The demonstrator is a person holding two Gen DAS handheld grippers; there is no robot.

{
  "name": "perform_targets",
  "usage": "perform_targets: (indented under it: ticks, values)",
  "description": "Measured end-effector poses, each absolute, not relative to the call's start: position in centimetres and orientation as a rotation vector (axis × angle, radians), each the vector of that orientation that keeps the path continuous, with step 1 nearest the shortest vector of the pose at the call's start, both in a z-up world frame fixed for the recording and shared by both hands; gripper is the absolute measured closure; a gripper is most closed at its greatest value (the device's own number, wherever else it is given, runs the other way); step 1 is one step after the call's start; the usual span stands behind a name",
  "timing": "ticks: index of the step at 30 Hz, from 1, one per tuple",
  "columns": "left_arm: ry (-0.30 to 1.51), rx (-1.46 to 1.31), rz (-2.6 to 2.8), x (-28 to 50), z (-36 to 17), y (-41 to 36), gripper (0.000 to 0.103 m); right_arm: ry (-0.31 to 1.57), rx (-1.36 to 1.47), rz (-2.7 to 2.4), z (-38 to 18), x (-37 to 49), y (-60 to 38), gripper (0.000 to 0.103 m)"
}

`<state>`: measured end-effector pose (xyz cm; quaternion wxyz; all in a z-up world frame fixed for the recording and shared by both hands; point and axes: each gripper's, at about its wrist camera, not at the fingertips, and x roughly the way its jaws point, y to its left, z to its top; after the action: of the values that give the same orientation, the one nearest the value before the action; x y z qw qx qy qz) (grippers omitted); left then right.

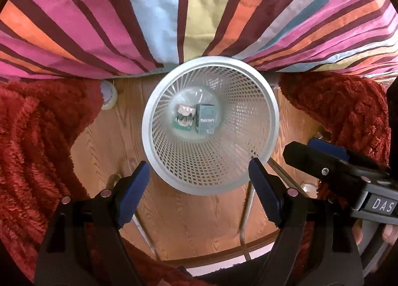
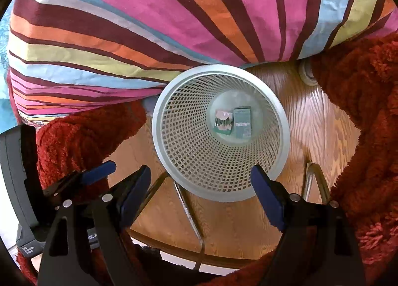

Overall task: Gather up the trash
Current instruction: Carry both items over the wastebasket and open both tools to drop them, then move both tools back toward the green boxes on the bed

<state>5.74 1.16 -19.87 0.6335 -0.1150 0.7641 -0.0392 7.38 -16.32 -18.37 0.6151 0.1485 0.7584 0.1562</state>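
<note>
Striped duvet (image 1: 154, 20) filled the far side of the view, draped over the bed edge, its hem hanging down to the basket's far rim. Red shaggy rug (image 1: 37, 136) flanked both sides, with bare wooden floor (image 1: 189, 216) between. White mesh wastebasket (image 1: 272, 121) stood upright on that floor strip, hard against the bed side. Some chrome tube legs (image 2: 191, 214) crossed the floor at the near side; couldn't tell what they belonged to.

Left tongs (image 1: 199, 181) hung over the basket's near rim, pointing steeply down, jaws apart, nothing between the pads. Right tongs (image 2: 201, 181) same story: jaws apart, empty, above the near rim. In the left wrist view the right tool came in from the right, just beside the left one.

Trash sat at the basket bottom: a teal box (image 1: 206, 119) and a small printed carton (image 1: 183, 118) with a pink and white picture, side by side, touching or nearly so. A roll of clear tape (image 1: 108, 97) lay on the floor at the rug's edge by the bed, left of the basket.

My read: drop step done, both items in. To finish cleanly, lift both tongs straight up, clear of the rim, so neither clips the light basket and tips it. The tape roll looked like the next candidate, if it counts as trash.
</note>
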Motion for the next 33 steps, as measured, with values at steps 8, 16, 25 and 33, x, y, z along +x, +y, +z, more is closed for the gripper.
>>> perform_targets:
  ticks: [8, 16, 25, 33]
  values:
    - [1.612, -0.266, -0.067, 5.8, -16.8, 2.0, 0.024, 1.531, 0.272, 0.355, -13.6, 7.5, -16.7, 0.025]
    - [1.347, -0.248, 0.028, 6.5, -10.7, 4.3, 0.024, 1.093, 0.229, 0.28, -4.9, 8.3, -19.3, 0.025]
    - [1.108, -0.243, 0.014, 10.3, -3.9, 4.8, 0.024, 0.885, 0.332, 0.249, 0.4, 11.6, -21.1, 0.025]
    - [1.022, -0.197, -0.015, 16.1, -1.0, 3.6, 0.024, 0.812, 0.308, 0.255, 2.2, 14.8, -19.5, 0.025]
